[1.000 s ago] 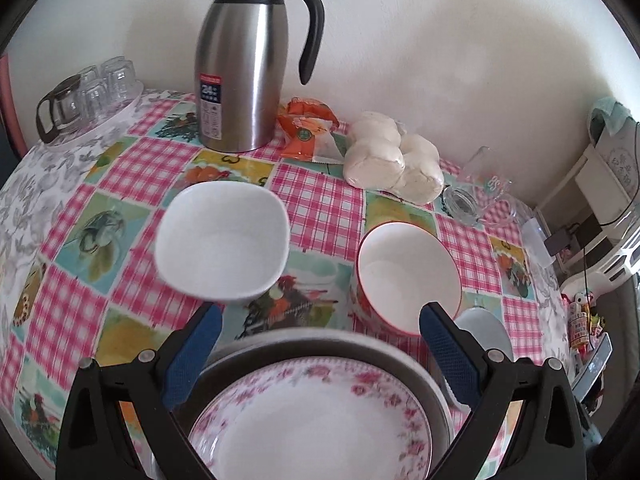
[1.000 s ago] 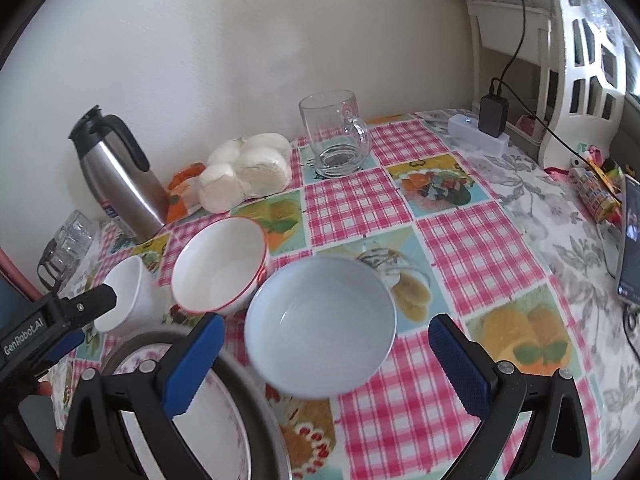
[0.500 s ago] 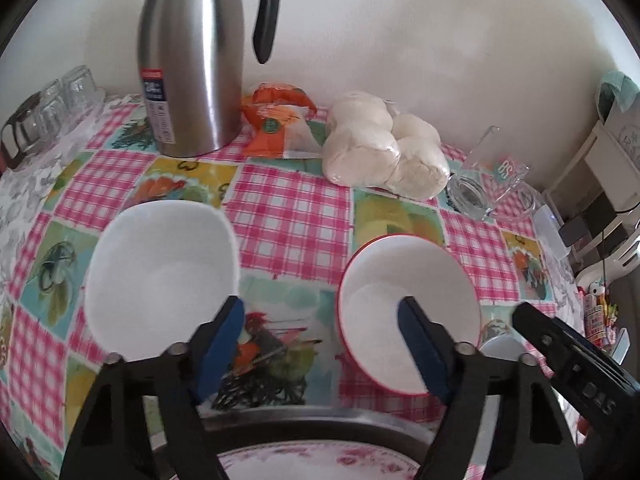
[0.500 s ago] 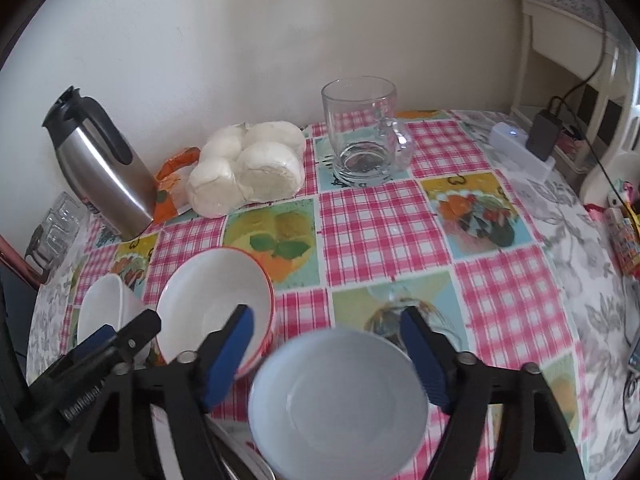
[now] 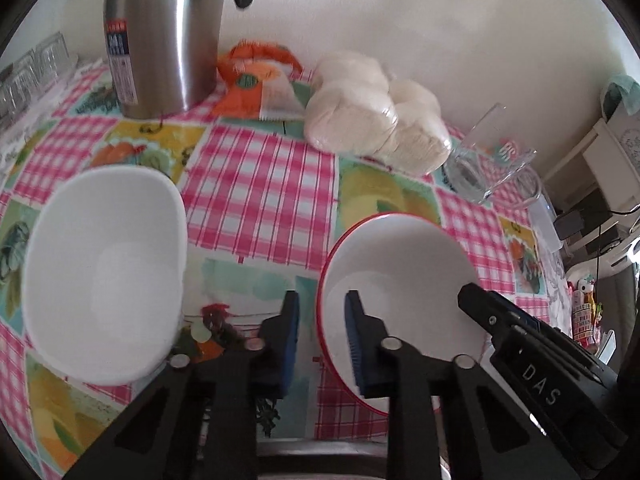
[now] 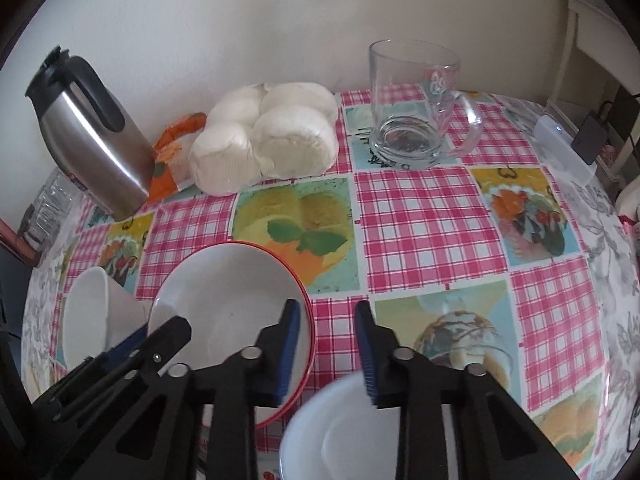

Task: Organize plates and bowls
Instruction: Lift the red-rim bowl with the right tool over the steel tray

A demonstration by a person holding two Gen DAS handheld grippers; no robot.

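Note:
A red-rimmed white bowl [image 5: 396, 276] stands on the checked tablecloth; it also shows in the right wrist view [image 6: 228, 304]. My left gripper [image 5: 322, 344] straddles its left rim, one pad outside and one inside, narrowly parted. My right gripper [image 6: 326, 354] straddles its right rim, one pad inside it and the other over a pale blue-white bowl [image 6: 340, 436] at the bottom. A square white bowl [image 5: 104, 272] sits to the left, also in the right wrist view [image 6: 92, 316].
A steel thermos jug [image 5: 164, 36], an orange packet [image 5: 256, 80] and bagged buns [image 5: 372, 120] stand along the wall. A glass mug [image 6: 416, 120] is at the back right. Small glasses [image 5: 28, 76] are far left. A shelf with cables [image 6: 588, 136] is right.
Both grippers have moved forward and down to the red-rimmed bowl and their jaws have narrowed a lot. The flowered plate has dropped out of the left wrist view.

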